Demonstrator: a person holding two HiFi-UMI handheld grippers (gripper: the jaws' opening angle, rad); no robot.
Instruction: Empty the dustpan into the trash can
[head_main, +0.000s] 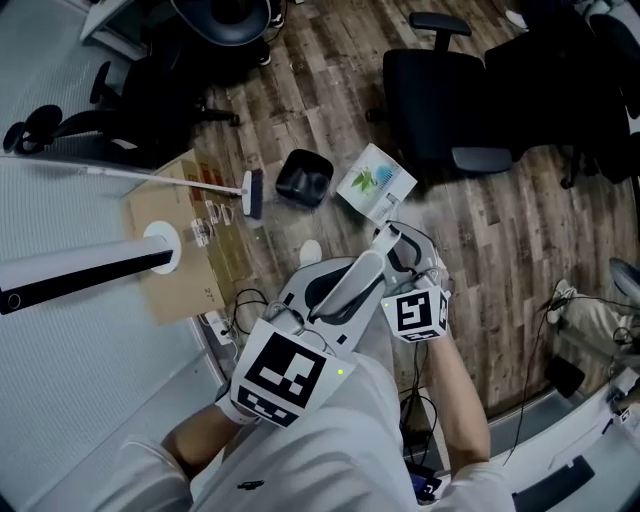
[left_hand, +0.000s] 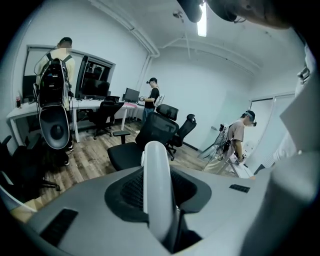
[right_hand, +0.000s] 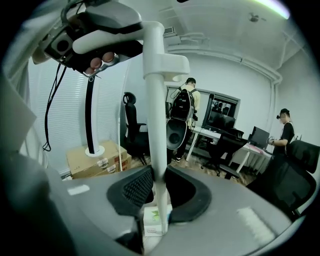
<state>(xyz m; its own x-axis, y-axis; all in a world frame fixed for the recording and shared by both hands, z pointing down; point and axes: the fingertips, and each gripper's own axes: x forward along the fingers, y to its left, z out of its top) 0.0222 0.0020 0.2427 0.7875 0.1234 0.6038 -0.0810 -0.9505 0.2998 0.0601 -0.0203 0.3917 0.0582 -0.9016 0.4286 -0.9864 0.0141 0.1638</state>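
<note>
Handle (head_main: 352, 283) above wood floor (head_main: 480, 230)

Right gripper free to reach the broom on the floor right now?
Probably not. The right gripper has its fingers clamped on the white handle, which the left gripper also grips. The broom lies on the floor by the cardboard box, on the left gripper's side. It would have to release first.

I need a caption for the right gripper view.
The right gripper, jaws clamped on an upright white pole, over a green-printed white box.
</note>
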